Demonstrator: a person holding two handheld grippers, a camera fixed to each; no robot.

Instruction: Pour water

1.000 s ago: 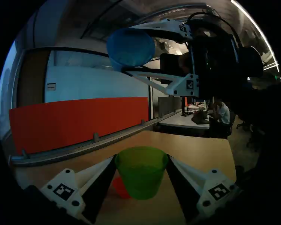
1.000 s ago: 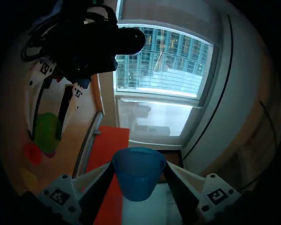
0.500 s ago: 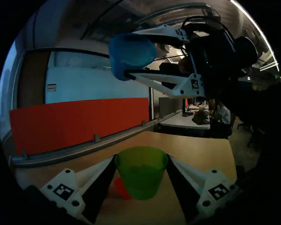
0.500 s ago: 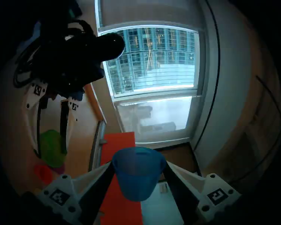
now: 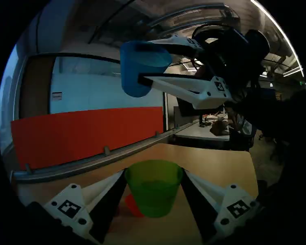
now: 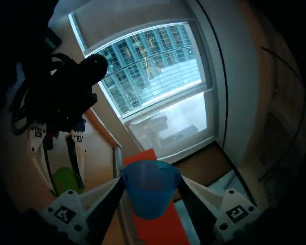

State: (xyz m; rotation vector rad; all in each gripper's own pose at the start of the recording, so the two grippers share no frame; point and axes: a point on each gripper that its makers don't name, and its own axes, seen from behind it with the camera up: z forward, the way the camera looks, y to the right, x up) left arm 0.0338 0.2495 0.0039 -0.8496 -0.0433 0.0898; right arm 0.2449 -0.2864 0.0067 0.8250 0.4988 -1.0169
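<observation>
Above the green cup (image 5: 154, 196), you hold the blue cup (image 5: 140, 67) high in the air, with both fingers of your right gripper (image 6: 151, 180) pressed on its sides. Your left gripper (image 5: 153, 176) clamps the green cup the same way, low over the wooden table (image 5: 218, 163). A small red cup (image 5: 130, 205) sits just beside the green cup.

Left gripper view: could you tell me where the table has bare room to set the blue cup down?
The table is bare beyond the green cup, from the rail on the left to its far right edge. It is crowded just left of the green cup, where a red cup sits by the left claw.
</observation>
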